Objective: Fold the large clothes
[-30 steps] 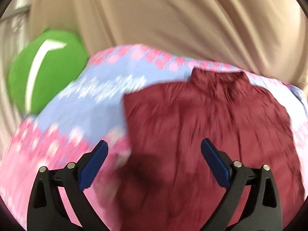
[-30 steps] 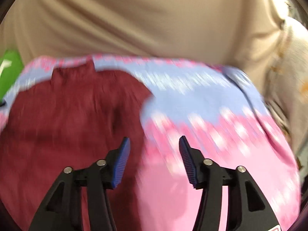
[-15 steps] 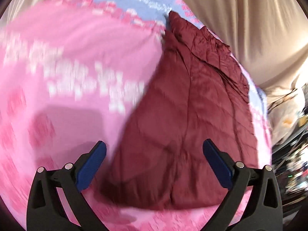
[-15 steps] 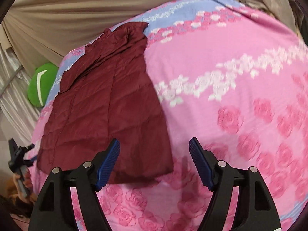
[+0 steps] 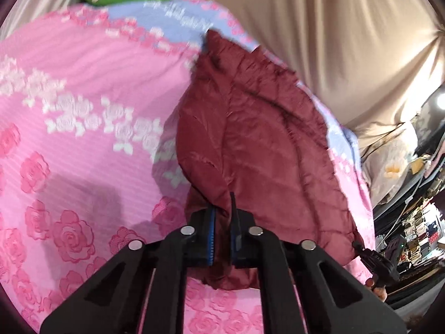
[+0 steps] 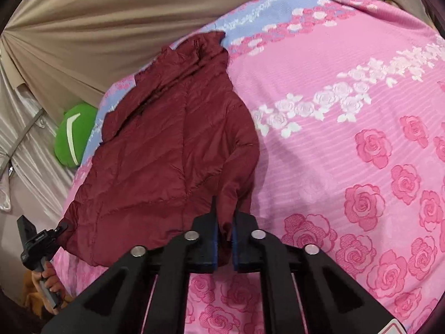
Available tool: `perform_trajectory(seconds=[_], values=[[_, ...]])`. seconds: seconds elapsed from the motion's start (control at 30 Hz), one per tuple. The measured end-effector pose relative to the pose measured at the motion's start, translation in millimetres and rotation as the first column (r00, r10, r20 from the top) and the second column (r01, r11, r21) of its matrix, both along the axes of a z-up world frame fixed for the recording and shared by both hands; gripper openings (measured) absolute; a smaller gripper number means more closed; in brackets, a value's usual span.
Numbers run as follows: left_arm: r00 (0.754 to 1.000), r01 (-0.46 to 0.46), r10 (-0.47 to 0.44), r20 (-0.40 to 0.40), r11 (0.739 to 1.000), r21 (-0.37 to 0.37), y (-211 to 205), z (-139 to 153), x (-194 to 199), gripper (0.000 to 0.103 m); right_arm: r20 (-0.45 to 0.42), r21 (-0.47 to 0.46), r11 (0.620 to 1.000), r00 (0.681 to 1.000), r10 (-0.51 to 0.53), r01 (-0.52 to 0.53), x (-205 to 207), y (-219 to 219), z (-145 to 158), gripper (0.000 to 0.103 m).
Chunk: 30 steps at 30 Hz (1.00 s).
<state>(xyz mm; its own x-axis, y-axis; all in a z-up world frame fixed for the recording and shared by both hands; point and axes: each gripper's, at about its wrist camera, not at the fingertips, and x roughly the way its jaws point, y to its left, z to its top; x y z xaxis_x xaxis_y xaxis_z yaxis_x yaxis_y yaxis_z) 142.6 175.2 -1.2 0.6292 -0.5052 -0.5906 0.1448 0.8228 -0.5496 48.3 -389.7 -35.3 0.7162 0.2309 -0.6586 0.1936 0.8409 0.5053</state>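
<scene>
A maroon quilted jacket [image 5: 264,144] lies flat on the pink rose bedspread [image 5: 83,139], collar toward the far side. In the left wrist view my left gripper [image 5: 221,222] has its jaws closing on the jacket's near hem corner, the blue pads pressing bunched fabric. In the right wrist view my right gripper [image 6: 224,231] has its jaws closing the same way on the other hem corner of the jacket [image 6: 172,153]. Each view shows the other gripper at the opposite corner: the right one [image 5: 357,246] and the left one [image 6: 62,226], gripped by a hand [image 6: 48,278].
A green cushion [image 6: 72,136] sits at the bed's far corner against beige curtains [image 5: 319,33]. The bedspread has a blue band along its far edge [image 6: 250,19]. Cluttered shelves and dark items [image 5: 417,228] stand beyond the bed's side.
Both grippers swung down to the jacket's near hem corners. Their jaws went from wide open to pinched on the fabric, which now bunches up between the pads.
</scene>
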Motion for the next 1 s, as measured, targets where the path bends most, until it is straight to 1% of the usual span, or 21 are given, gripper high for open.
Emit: perform_trajectory(seconds=[0.07,0.1,0.17,0.2,0.23,0.27,0.33,0.4,0.5,0.57,0.63,0.67,0.7,0.73,0.77,0.8,0.83,0.87,0.93,0.97,1.0], values=[[0.998,-0.007,0.008,0.058,1.000,-0.016,4,18,-14,0.003,0.078,0.003,1.000,0.997,-0.009,0.009,-13,-1,14,0.004],[0.996,-0.005,0.008,0.091,0.999,-0.041,7,28,-23,0.002,0.141,0.012,1.000,0.990,-0.008,0.006,-24,-2,25,0.004],[0.985,0.012,0.004,0.171,0.995,-0.094,13,50,-44,0.002,0.275,0.025,1.000,0.962,-0.004,-0.003,-46,-4,48,0.003],[0.979,0.020,0.003,0.202,0.994,-0.108,14,60,-50,0.002,0.342,0.019,1.000,0.940,0.000,-0.007,-59,-4,60,0.003],[0.971,0.026,0.004,0.241,0.992,-0.122,15,70,-60,0.002,0.384,0.010,1.000,0.923,0.001,-0.005,-68,-4,70,0.003],[0.956,0.026,0.014,0.294,0.991,-0.131,18,85,-75,0.002,0.445,-0.007,1.000,0.895,0.002,0.001,-83,-3,85,0.003],[0.933,0.030,0.029,0.359,0.987,-0.156,22,105,-96,0.002,0.526,-0.026,1.000,0.851,0.004,0.011,-105,-3,105,0.003],[0.907,0.037,0.044,0.418,0.982,-0.184,30,123,-115,0.002,0.622,-0.041,0.999,0.783,0.015,0.013,-133,-2,127,0.003],[0.860,0.004,0.093,0.501,0.982,-0.188,41,150,-142,0.002,0.720,-0.056,0.998,0.694,0.014,0.038,-168,-2,155,0.003],[0.847,-0.002,0.102,0.522,0.982,-0.189,46,161,-146,0.002,0.756,-0.045,0.998,0.654,0.000,0.051,-179,-3,170,0.003],[0.842,-0.005,0.094,0.531,0.986,-0.167,40,172,-138,0.002,0.776,-0.023,0.999,0.630,-0.009,0.044,-179,-8,181,0.003],[0.846,-0.004,0.085,0.526,0.988,-0.154,40,175,-132,0.002,0.778,-0.016,0.999,0.629,-0.011,0.037,-175,-10,184,0.003],[0.852,-0.006,0.076,0.519,0.991,-0.135,35,177,-122,0.002,0.772,-0.007,0.999,0.635,-0.015,0.032,-165,-13,187,0.003],[0.859,-0.010,0.069,0.508,0.993,-0.117,30,178,-109,0.002,0.764,-0.007,0.999,0.645,-0.016,0.033,-156,-13,188,0.003],[0.876,-0.017,0.057,0.479,0.996,-0.088,23,176,-85,0.002,0.746,-0.014,0.999,0.666,-0.014,0.037,-138,-15,188,0.003],[0.888,-0.022,0.053,0.457,0.997,-0.072,18,175,-70,0.002,0.717,-0.010,0.999,0.697,-0.024,0.044,-117,-19,188,0.003],[0.908,-0.036,0.051,0.417,0.998,-0.045,11,171,-42,0.002,0.683,0.003,0.999,0.729,-0.033,0.042,-95,-22,186,0.003],[0.922,-0.043,0.046,0.385,0.999,-0.018,5,164,-20,0.002,0.657,0.012,0.999,0.753,-0.041,0.045,-78,-24,184,0.003],[0.954,-0.063,0.050,0.294,0.997,0.034,-7,146,35,0.002,0.570,0.020,0.998,0.819,-0.064,0.064,-31,-30,173,0.003],[0.966,-0.070,0.052,0.253,0.996,0.062,-13,135,56,0.002,0.509,0.025,0.997,0.857,-0.080,0.077,1,-35,163,0.003],[0.975,-0.082,0.062,0.214,0.993,0.085,-17,124,77,0.002,0.462,0.023,0.996,0.882,-0.089,0.088,24,-38,155,0.003]])
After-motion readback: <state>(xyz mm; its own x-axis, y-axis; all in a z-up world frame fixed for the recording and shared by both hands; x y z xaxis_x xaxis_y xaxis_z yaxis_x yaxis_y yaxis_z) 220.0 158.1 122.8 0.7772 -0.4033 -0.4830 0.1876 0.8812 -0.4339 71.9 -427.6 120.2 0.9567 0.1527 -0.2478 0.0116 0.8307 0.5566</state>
